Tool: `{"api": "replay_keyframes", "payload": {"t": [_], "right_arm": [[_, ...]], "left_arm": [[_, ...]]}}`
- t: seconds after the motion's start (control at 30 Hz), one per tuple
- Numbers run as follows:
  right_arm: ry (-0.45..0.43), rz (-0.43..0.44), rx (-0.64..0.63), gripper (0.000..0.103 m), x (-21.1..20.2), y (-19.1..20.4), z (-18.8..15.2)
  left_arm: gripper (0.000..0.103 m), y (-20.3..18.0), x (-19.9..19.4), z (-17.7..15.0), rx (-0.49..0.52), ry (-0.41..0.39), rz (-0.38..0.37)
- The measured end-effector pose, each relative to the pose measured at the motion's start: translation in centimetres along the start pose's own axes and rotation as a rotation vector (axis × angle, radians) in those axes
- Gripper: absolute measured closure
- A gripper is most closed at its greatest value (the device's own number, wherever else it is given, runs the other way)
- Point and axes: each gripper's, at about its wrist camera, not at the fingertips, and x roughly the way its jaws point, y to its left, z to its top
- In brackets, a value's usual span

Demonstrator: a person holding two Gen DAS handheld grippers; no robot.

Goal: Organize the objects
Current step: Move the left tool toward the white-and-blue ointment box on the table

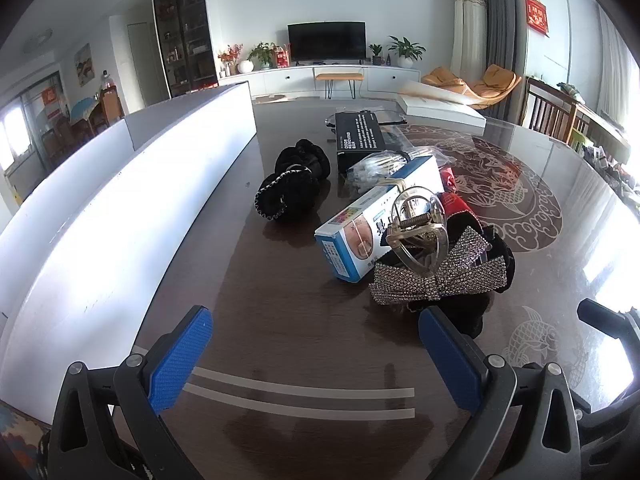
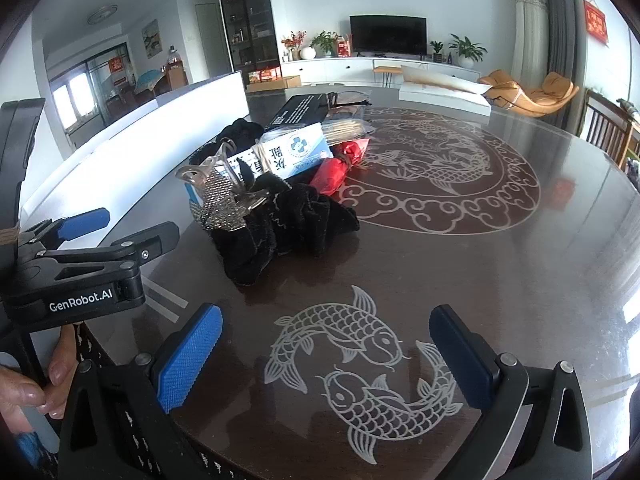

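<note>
Since nothing has yet been sorted, the objects lie heaped on the table [image 1: 560, 168] beside the white bin [image 1: 120, 208] — blue-and-white box [image 1: 360, 232], rhinestone bow [image 1: 436, 272], black scrunchies [image 1: 292, 184]. The left gripper [image 1: 316, 364] and right gripper [image 2: 326, 354] are held spread to full width, empty, angled downward — presumably poised for a first pick.

Dark brown table [image 2: 520, 280] with pale fish motifs, blue-and-white box [image 1: 360, 224], black scrunchies [image 1: 288, 192], silver rhinestone bow [image 1: 436, 272], red wrapper [image 2: 340, 168]
</note>
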Motion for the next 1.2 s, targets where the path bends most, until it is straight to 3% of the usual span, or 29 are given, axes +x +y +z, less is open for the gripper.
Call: {"api": "replay_keyframes", "payload": {"t": [0.13,0.37,0.47,0.6,0.67,0.83,0.9,1.2], "right_arm": [[0.043,0.026,-0.034,0.0,0.8,0.5,0.5],[0.106,0.046,0.022,0.0,1.9,-0.8,1.9],[0.134,0.058,-0.033,0.0,3.0,0.2,3.1],[0.149,0.011,-0.107,0.0,5.7,1.2,5.0],[0.15,-0.031,-0.113,0.0,7.2,0.8,6.3],[0.138,-0.16,-0.056,0.0,10.5,-2.0,9.8],[0.157,-0.172,-0.009,0.0,11.0,-3.3,10.4],[0.18,-0.114,-0.037,0.0,7.0,-4.1,5.9]], "left_arm": [[0.0,0.2,0.4,-0.1,-0.005,0.018,-0.002],[0.0,0.9,1.0,-0.2,-0.028,0.056,-0.028],[0.0,1.5,1.5,-0.3,-0.045,0.084,-0.033],[0.0,2.7,2.0,-0.4,-0.079,0.101,0.019],[0.0,3.4,2.3,-0.4,-0.106,0.114,-0.023],[0.0,3.7,2.6,-0.5,-0.133,0.123,-0.033],[0.0,3.3,2.7,-0.6,-0.116,0.126,-0.025],[0.0,2.1,3.7,-0.9,-0.061,0.163,-0.018]]}}
